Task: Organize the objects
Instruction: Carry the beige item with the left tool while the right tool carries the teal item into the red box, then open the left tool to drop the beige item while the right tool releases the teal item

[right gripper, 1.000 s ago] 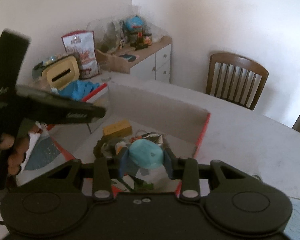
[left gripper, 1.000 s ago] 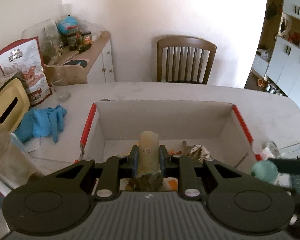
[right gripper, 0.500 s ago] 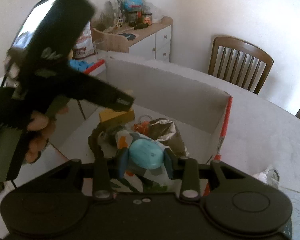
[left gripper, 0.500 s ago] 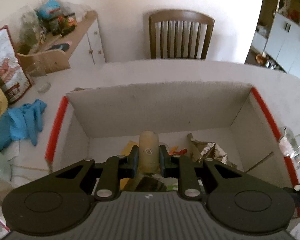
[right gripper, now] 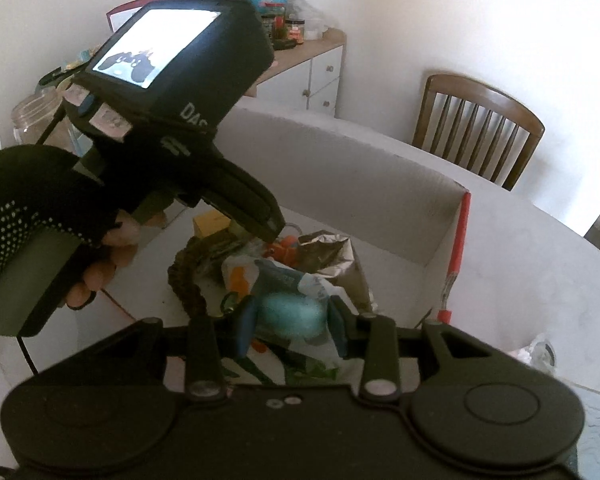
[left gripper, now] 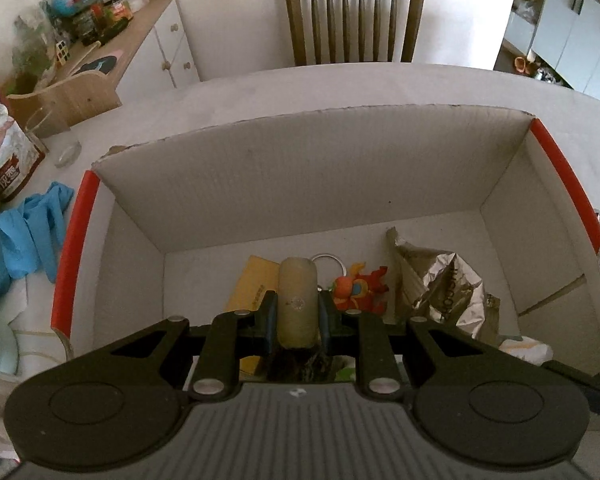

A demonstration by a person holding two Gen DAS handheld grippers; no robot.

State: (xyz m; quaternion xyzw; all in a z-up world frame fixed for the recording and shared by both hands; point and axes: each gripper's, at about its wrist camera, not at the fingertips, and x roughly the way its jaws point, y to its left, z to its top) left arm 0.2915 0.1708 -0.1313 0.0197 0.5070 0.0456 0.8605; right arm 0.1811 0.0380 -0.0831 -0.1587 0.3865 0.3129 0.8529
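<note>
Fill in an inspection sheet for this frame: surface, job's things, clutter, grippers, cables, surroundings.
Surface: pale table, partly covered.
Job's things: open cardboard box with red edges, holding a yellow packet, orange toy, foil bag and braided cord.
Clutter: blue gloves, red-and-white bag, glass jar beside the box.
Grippers: left gripper shut on a beige cylinder; right gripper shut on a teal ball; both over the box.
Cables: thin black lead below the left hand.
Surroundings: wooden chair, cluttered sideboard.
</note>
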